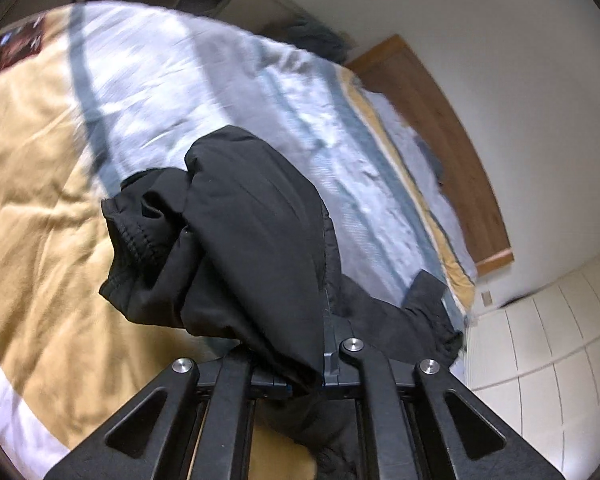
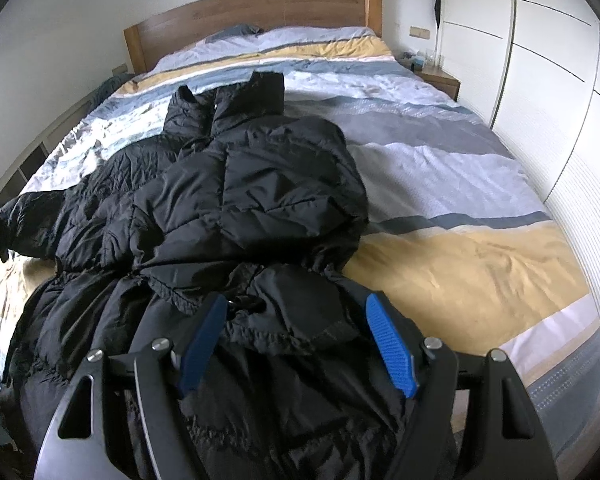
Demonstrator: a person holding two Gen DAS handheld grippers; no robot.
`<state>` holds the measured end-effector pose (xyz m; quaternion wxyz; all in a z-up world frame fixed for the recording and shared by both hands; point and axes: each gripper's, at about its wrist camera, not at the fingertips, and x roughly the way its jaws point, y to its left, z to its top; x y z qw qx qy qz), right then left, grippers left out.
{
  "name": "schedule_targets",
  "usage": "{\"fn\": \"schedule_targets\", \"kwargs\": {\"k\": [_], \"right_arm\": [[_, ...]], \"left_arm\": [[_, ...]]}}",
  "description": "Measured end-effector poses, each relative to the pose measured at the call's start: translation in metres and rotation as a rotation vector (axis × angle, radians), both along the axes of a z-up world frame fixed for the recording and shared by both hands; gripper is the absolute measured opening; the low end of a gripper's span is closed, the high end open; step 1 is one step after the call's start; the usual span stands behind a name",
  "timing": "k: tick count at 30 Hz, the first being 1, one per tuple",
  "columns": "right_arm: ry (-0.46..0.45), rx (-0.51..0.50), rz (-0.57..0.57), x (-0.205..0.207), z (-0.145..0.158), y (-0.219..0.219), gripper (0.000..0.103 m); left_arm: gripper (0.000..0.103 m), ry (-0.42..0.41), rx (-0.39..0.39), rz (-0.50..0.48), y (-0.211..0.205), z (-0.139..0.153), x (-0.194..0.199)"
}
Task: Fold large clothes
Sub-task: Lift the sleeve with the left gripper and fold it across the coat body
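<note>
black puffer jacket (image 2: pixel 236 200) lies crumpled on the striped bed (image 2: pixel 460 184). left tool (image 1: pixel 326 344) clenched on a fold of the jacket, fabric draped over it. right tool (image 2: pixel 296 344) released, jaws apart above the jacket hem.

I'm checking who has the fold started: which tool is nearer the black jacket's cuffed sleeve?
Left. The left tool is shut on the black jacket, with the cuffed sleeve draped over it. The right tool is open above the hem, gripping nothing.

black puffer jacket (image 2: pixel 236 200), crumpled, spread on striped bed, sleeve lifted
</note>
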<state>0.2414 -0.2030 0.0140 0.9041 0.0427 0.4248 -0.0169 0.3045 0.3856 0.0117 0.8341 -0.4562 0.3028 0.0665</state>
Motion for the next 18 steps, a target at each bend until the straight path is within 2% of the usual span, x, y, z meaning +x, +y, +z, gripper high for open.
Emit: {"fn": "schedule_targets", "kwargs": {"k": [8,13,18], "right_arm": [[-0.077,0.04,-0.032,-0.027,0.027,-0.022,0.072],[-0.112,0.07,-0.055,-0.041,0.036,-0.038,0.072],[-0.128,0.1,-0.084,-0.052,0.036,-0.059,0.072]], "left_arm": [[0.006,-0.071,0.104,-0.145,-0.074,0.062,0.003],[0.006,-0.097,0.152,-0.262,-0.137,0.082,0.008],[0.006,-0.098,0.18,-0.358,-0.193,0.087,0.017]]}}
